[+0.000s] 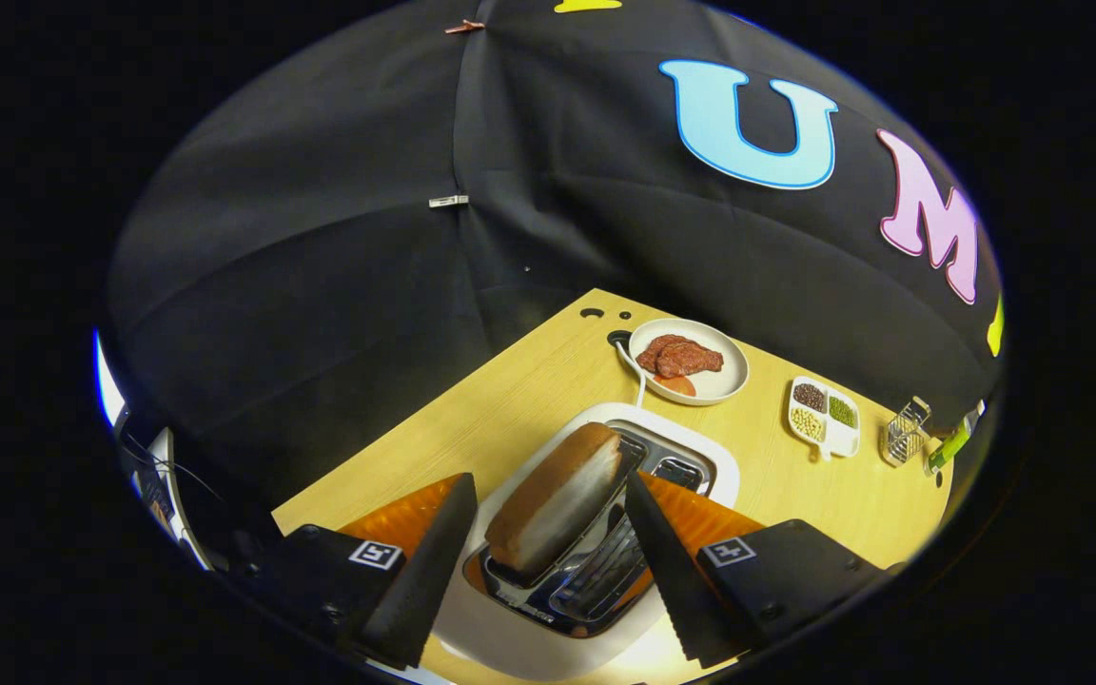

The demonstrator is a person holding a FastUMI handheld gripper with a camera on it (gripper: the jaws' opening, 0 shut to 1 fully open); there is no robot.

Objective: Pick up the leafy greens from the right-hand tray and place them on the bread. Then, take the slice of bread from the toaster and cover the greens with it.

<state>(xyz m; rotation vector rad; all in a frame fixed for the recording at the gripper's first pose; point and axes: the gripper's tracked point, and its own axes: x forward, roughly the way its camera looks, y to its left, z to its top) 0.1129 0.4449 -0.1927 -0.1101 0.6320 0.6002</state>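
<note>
Beyond your fingers the wooden table (529, 400) runs up to the black cloth wall. On it, past the toaster (605, 609), sits a round white plate (729, 385) with pieces of reddish-brown meat (679, 358) and a small orange slice beside them. A white cord (636, 373) runs from a hole in the tabletop, just beside the plate's rim, down toward the toaster. Further to the right lies a small white divided dish (824, 419) holding dark, pale and green grains in separate compartments, and beyond that a little wire holder (905, 430) with a green thing next to it near the table's edge. Nothing stands between you and the toaster. Your gripper (543, 561) hangs spread wide above the white toaster, its two fingers set well apart and pressing on nothing. The slice of bread (557, 509) stands tilted out of the left slot, its brown crust toward the left finger, lying between the fingers but touching neither; the right slot next to it shows bare metal bars.
</note>
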